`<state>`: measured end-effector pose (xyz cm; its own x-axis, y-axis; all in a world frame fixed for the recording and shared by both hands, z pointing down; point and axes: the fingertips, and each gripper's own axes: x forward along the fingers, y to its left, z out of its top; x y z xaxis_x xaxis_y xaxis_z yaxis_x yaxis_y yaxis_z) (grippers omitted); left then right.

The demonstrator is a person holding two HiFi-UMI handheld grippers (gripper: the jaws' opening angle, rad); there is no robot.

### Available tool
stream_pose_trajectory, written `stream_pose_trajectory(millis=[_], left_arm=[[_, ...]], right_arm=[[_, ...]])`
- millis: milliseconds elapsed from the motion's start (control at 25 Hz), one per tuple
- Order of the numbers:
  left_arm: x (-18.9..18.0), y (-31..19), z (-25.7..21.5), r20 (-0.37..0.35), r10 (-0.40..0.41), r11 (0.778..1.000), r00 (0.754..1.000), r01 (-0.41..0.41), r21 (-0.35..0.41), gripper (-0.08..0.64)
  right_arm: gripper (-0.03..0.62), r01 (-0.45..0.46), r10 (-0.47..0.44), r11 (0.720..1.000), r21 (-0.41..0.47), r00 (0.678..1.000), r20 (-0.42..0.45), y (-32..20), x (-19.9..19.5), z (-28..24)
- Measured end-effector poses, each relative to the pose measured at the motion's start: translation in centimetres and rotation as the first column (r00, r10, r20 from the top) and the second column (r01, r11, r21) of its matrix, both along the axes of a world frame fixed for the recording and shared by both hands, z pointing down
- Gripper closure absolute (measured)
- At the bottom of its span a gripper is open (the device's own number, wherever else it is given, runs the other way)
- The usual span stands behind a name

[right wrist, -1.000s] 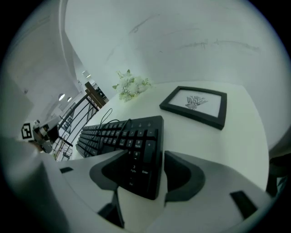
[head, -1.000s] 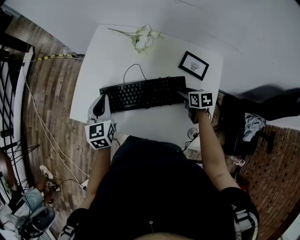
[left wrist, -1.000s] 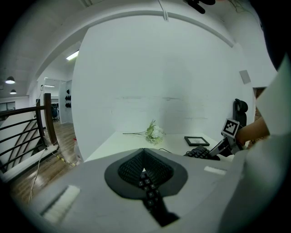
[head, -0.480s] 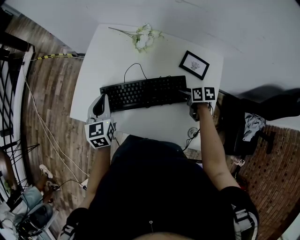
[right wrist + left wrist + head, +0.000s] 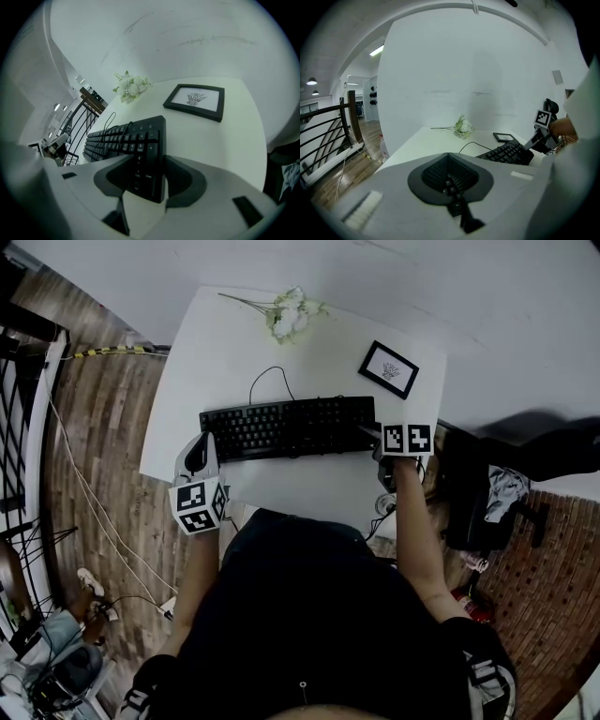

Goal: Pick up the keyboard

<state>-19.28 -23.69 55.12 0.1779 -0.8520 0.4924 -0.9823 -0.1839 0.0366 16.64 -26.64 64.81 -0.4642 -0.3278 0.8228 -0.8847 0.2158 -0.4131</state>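
A black keyboard (image 5: 286,427) lies across the white table (image 5: 211,343). It also shows in the left gripper view (image 5: 508,152) and the right gripper view (image 5: 124,136). My right gripper (image 5: 370,434) is at its right end. There the jaws (image 5: 149,174) are shut on the number-pad corner, one pad over the keys and the other against the side edge. My left gripper (image 5: 200,443) hangs over the keyboard's front left corner with its jaws (image 5: 451,180) shut. A few keys show through the slit between its pads.
A black picture frame (image 5: 387,369) lies behind the keyboard's right end. White flowers (image 5: 289,315) lie at the table's far edge, and the keyboard's cable (image 5: 267,381) loops between them. A black railing (image 5: 19,409) and wooden floor lie to the left, with dark clutter (image 5: 487,493) to the right.
My left gripper has sunk a little towards the keyboard's left corner. The right gripper has rolled slightly at the right end. The keyboard stays on the table.
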Motion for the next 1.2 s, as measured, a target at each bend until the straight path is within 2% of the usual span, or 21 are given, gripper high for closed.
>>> stream_pose_trajectory(millis=[280,440,480,600,680,840,1000,1200], left_arm=[[-1.2,0.7,2.4,-0.004,-0.012,0.997,1.0,0.011,-0.081,0.548],[-2.1,1.0,4.8,-0.025,0.005,0.984,1.0,-0.01,-0.178,0.545],[-2.2,1.1,5.5,-0.041,0.009,0.978,0.999,-0.017,-0.208,0.539],[-2.3,1.3,7.5,-0.084,0.038,0.955,0.996,-0.061,-0.289,0.396],[-2.3,1.3,8.7,-0.112,0.05,0.938,0.992,-0.085,-0.337,0.369],[-2.8,1.1,10.3,-0.189,0.014,0.908,0.982,-0.091,-0.41,0.299],[-2.5,0.7,10.7,-0.257,0.001,0.89,0.966,-0.118,-0.44,0.276],[-2.4,0.6,11.7,-0.332,-0.046,0.848,0.942,-0.139,-0.512,0.256]], right_arm=[[0.385,0.004,-0.002,0.999,0.05,0.999,-0.04,0.3,0.1,-2.3],[0.387,0.006,-0.003,0.998,0.066,0.999,-0.051,0.1,-0.2,-3.1],[0.387,0.008,-0.004,0.997,0.071,0.999,-0.053,0.1,-0.2,-3.3],[0.388,0.013,-0.008,0.996,0.083,0.998,-0.062,-0.1,-0.3,-3.8],[0.388,0.015,-0.008,0.996,0.09,0.998,-0.07,-0.2,-0.3,-4.1],[0.391,0.019,-0.01,0.995,0.1,0.996,-0.088,-0.3,-0.4,-4.3],[0.391,0.019,-0.01,0.995,0.102,0.996,-0.088,-0.3,-0.5,-4.5],[0.393,0.019,-0.01,0.995,0.101,0.996,-0.094,-0.5,-0.4,-4.4]])
